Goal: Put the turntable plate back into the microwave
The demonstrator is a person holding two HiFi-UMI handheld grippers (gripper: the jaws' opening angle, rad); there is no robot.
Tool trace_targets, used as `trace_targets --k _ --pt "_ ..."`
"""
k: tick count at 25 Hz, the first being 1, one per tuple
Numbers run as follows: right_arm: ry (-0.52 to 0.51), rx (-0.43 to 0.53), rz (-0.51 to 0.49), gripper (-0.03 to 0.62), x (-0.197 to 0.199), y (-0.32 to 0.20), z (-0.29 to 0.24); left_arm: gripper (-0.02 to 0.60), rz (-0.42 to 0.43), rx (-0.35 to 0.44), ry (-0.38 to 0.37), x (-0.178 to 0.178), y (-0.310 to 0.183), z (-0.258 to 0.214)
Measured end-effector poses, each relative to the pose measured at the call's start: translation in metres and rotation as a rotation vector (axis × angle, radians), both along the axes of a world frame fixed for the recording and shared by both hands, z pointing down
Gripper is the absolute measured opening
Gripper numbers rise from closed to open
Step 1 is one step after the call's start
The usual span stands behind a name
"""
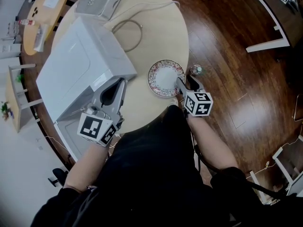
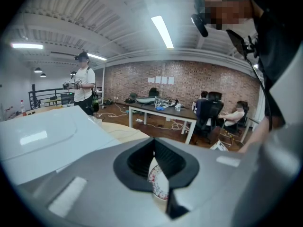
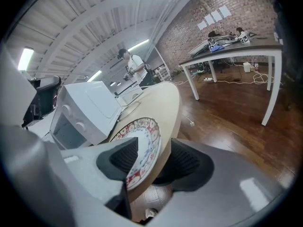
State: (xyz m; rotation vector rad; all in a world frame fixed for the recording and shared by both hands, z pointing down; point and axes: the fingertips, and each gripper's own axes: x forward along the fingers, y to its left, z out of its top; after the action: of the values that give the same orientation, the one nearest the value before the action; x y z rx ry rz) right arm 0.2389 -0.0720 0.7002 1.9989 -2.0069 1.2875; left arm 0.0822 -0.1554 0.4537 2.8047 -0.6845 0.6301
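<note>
Gripping the plate (image 1: 165, 77) cleanly is what this step asks, as I read it. The plate lies flat on the bench (image 1: 156, 22), near the bench's 4 o'clock edge and at 3 o'clock from the microwave (image 1: 80, 65), not yet inside it.

The right tool (image 1: 186, 83) stands at the plate's 5 o'clock rim with its jaws wide apart. In the right gripper view one pad (image 3: 120, 160) sits over the rim and the other below the bench edge, so plate and bench lip are both in the gap. Neither pad is seen pressing. Closing there would likely pinch the bench along with the plate. Better, I think, to draw the rim out past the edge or tip it up first, then bite well in from the lip and carry the plate level.

The left tool (image 1: 117, 88) is closed and empty by the microwave's near corner, free to steady things.

The plate looks like glazed ceramic: round, shallow and smooth white in the middle, with a busy red floral band on a raised rim. It is probably slick, and it could chip if knocked. The bench is a round, pale, matt top. The microwave is a smooth white box, and its mouth, on the side toward the person, looks open. The tool pads are black and ribbed.
</note>
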Motion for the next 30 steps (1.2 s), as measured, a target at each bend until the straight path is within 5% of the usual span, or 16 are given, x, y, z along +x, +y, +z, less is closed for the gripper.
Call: trace_targets --k 24,30 --pt "-0.078 -0.030 -0.032 0.219 -0.011 -0.007 0.021 0.006 0.016 -0.002 -0.051 0.003 0.007 0.005" --pt "-0.081 -0.022 -0.004 0.162 -0.006 -0.004 0.018 0.006 0.027 0.005 -0.047 0.006 0.012 0.003"
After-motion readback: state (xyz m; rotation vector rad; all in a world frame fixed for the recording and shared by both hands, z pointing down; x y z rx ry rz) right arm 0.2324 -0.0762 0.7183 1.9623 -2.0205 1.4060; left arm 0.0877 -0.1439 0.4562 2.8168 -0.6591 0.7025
